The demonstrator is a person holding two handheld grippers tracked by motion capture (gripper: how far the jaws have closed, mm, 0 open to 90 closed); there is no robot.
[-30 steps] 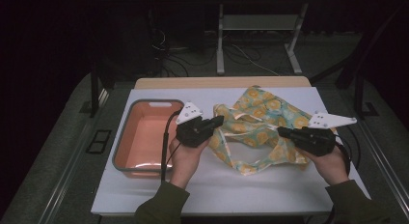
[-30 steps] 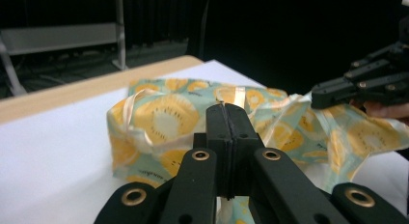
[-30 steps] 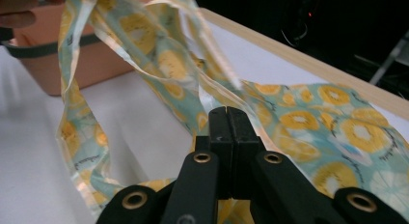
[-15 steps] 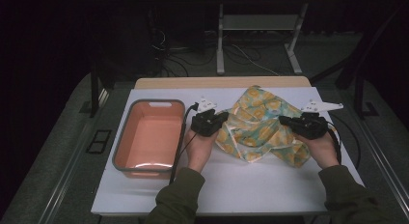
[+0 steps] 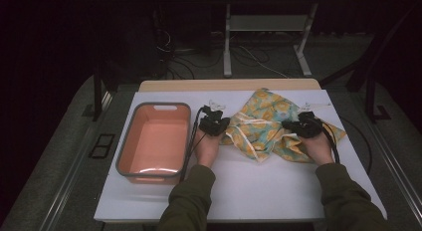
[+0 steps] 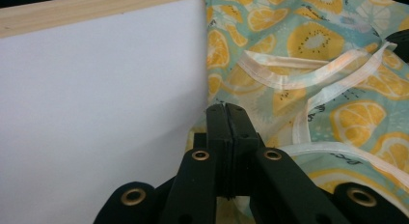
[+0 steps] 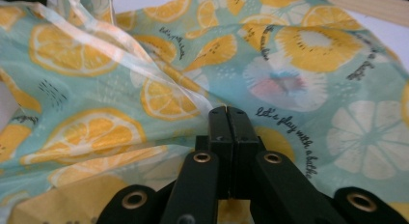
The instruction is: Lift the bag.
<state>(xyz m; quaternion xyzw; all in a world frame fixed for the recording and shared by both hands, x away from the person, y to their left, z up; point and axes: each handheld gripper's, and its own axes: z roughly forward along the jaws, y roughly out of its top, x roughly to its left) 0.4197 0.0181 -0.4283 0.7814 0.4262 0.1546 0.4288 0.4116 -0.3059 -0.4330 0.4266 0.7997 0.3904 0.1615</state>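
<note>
The citrus-print cloth (image 5: 268,126) lies crumpled on the white table (image 5: 259,191), right of the orange tub (image 5: 154,141) — left gripper (image 5: 215,125) and right gripper (image 5: 302,127) pinch its edges, jaws closed tight.

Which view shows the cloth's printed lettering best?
The right gripper view: script on the fruit-print cloth is readable. The left gripper view shows faint marks beside the white trim; the high view shows the whole cloth, no lettering.

A dim lab or studio: white-topped table (image 5: 278,191) on a dark floor, cables (image 5: 259,59) behind, metal stand legs (image 5: 228,42)
</note>
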